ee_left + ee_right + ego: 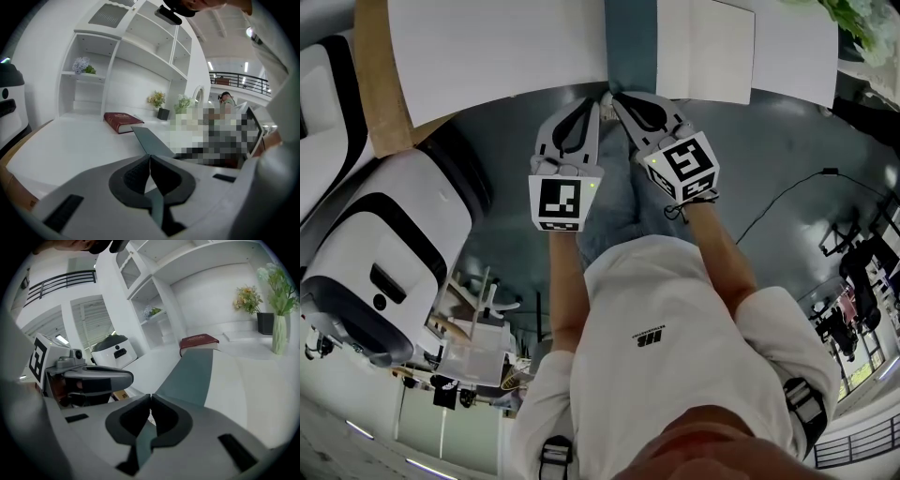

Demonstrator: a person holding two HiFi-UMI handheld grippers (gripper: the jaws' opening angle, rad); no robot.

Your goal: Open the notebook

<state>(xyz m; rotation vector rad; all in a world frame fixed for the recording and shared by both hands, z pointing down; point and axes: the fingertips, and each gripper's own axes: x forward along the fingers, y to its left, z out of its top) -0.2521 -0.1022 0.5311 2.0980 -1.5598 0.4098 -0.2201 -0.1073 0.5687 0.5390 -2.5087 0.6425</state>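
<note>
Head view | left tool and right tool are closed side by side on the near edge of the teal notebook, seen at top centre on the white bench | risk: if every leaf is pinched together, the notebook is likely dragged or lifted whole, not opened.

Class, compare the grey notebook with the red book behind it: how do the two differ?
The notebook is grey-blue and thin; the book is dark red and thick. The left gripper and right gripper pinch the notebook; the book lies untouched farther back. Both are on the white table.
</note>
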